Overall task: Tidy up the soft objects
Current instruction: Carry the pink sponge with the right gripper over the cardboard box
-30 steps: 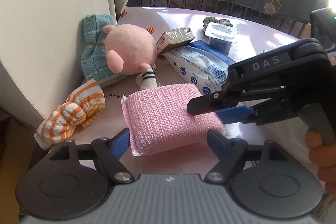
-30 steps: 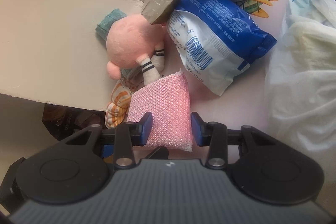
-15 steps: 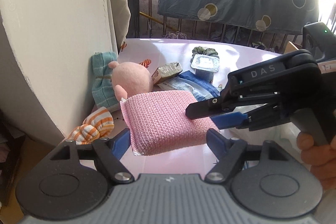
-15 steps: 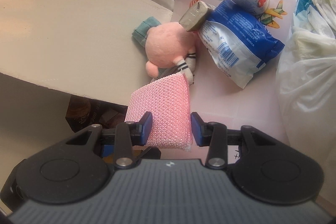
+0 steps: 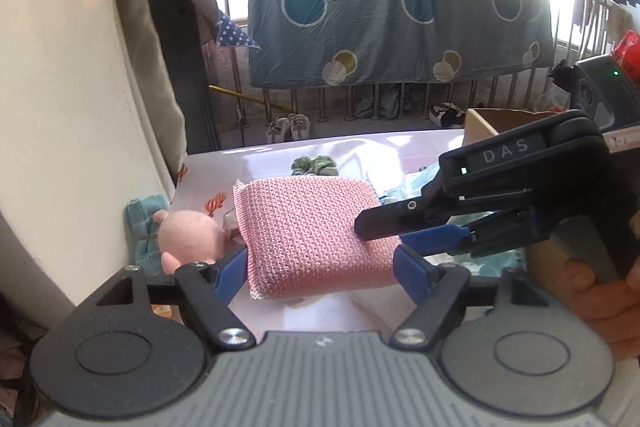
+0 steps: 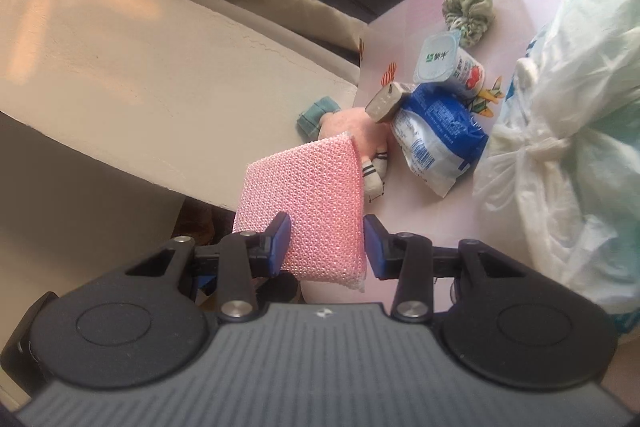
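My right gripper [image 6: 326, 241] is shut on a pink knitted sponge [image 6: 306, 203] and holds it in the air above the pink table [image 6: 416, 211]. The sponge also shows in the left wrist view [image 5: 308, 231], with my right gripper [image 5: 384, 233] clamped on its right edge. My left gripper [image 5: 320, 269] is open, its fingers on either side of the sponge's near end. A pink plush doll [image 5: 188, 235] lies below by the wall, over a teal cloth [image 5: 142, 223].
A blue-white snack bag [image 6: 436, 139], a yogurt cup [image 6: 448, 63], a small wrapped block [image 6: 386, 103] and a green scrunchie [image 6: 468, 11] lie on the table. White plastic bags [image 6: 560, 131] fill the right side. A cardboard box [image 5: 488, 127] stands at far right. The beige wall [image 5: 72, 107] is on the left.
The right gripper has lifted the pink sponge well up off the table. Both grippers rose with it, so the table things look smaller. The striped orange cloth has dropped out of view.
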Available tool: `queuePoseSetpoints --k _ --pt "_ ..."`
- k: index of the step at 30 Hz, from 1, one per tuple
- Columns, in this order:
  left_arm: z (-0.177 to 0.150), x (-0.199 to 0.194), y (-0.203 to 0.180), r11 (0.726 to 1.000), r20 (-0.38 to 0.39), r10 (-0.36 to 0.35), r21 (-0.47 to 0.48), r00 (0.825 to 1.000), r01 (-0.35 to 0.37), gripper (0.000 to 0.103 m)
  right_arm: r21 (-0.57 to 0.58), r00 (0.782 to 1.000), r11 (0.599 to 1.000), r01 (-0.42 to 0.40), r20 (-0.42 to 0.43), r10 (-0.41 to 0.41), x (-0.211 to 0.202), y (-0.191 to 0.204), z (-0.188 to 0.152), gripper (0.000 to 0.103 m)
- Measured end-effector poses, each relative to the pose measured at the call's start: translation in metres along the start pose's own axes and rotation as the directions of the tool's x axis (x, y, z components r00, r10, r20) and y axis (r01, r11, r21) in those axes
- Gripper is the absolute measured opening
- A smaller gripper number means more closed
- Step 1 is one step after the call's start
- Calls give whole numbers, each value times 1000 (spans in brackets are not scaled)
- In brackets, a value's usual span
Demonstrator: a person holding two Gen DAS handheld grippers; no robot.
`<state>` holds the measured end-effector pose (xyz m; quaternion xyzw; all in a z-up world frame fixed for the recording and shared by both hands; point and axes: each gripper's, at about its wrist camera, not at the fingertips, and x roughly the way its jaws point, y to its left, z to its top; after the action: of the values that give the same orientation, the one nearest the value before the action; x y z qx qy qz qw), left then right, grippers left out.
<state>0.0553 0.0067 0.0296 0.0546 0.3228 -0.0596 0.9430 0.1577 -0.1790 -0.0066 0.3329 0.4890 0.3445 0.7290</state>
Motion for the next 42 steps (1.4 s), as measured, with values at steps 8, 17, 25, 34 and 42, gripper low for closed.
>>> queuePoseSetpoints --k 8,17,25,34,42 --pt "28 6 -87 980 40 -149 142 988 142 79 62 988 998 2 156 -12 -108 -42 -10 39" --pt "52 41 -211 894 20 -334 323 942 310 79 161 923 984 80 360 -134 -241 -105 -19 39" --pt "81 98 -285 865 -35 -396 321 918 385 79 221 875 957 190 403 -267 -307 -167 27 40" --pt "80 148 -304 847 -160 -357 361 920 391 80 145 719 828 542 430 -546 -309 -209 112 40" --pt "88 126 -248 883 -118 -336 306 934 356 80 174 748 834 524 374 -548 -306 -206 84 40"
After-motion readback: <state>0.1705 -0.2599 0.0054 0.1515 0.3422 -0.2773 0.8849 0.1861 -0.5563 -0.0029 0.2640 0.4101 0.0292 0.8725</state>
